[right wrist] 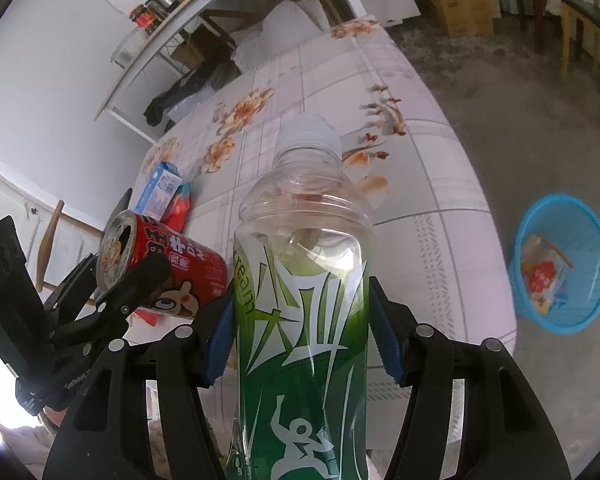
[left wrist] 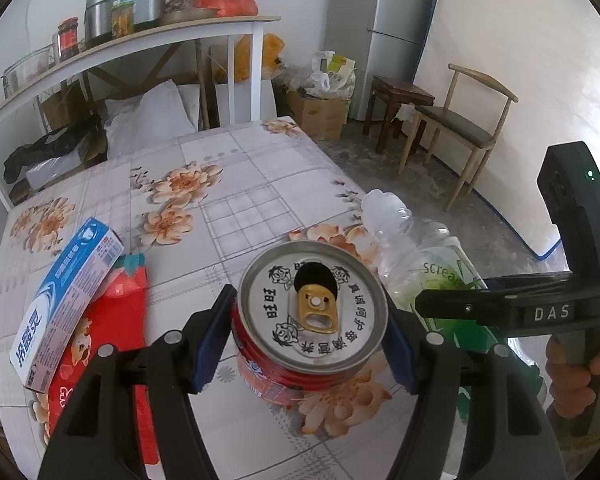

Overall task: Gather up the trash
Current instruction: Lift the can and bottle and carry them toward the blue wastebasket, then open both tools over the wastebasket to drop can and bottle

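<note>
Your left gripper has its jaws clenched on the can; your right gripper grasps the bottle, and the basket lies on the floor to its right, nearer that hand.

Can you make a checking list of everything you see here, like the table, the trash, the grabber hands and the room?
Surface: table with a flowered, checked cloth.
Job's things: red can, opened, and clear bottle with green label, white cap on; blue basket on the floor already holds scraps.
Clutter: toothpaste box lying on a red packet on the table.
Grippers: left gripper shut on the can; right gripper shut on the bottle.
Cables: nothing seen.
Surroundings: shelf with jars, a metal pot and a red bag; wooden chair, stool, cardboard box, fridge.
</note>
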Motion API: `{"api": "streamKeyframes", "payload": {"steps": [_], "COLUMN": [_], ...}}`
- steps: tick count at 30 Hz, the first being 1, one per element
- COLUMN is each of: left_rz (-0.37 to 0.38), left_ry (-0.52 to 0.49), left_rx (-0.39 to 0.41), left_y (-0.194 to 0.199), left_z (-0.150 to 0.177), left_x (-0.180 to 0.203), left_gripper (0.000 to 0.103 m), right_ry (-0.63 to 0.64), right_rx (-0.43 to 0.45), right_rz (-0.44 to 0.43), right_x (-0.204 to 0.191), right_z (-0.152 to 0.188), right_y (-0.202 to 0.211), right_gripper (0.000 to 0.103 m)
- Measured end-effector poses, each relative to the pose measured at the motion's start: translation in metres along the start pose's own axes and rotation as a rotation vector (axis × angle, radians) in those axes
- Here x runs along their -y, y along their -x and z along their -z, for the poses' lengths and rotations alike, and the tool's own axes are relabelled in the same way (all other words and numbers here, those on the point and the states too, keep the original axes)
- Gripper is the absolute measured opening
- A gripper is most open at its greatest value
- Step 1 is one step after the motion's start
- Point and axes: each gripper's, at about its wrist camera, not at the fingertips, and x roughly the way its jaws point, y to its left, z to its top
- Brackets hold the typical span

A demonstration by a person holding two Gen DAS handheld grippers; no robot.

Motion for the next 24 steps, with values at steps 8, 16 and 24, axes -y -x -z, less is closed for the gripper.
{"api": "streamKeyframes", "payload": {"steps": [8,16,24], "left_rz": [0.052,0.209,0.401], "left_ry": [-0.033,-0.062,-0.136], "left_rx": [0.022,-0.015,-0.176], "left_y": [-0.004,-0.030,-0.092], "left_z": [-0.018,-0.057,-0.100], "left_x": [0.026,0.064,0.146], "left_gripper": [0.066,0.066,0.066], "right_ry": [-0.047,-0.189,-0.416], "right_rx": [0.055,0.174,0.242], "right_rz": [0.009,0.078,0.191], "right_x": [0.025,0.088,0.186], "right_z": [0.000,0.008,0.042], "right_y": [0.031,0.088,0.126], "right_gripper": [0.057,0.057,0.057]}}
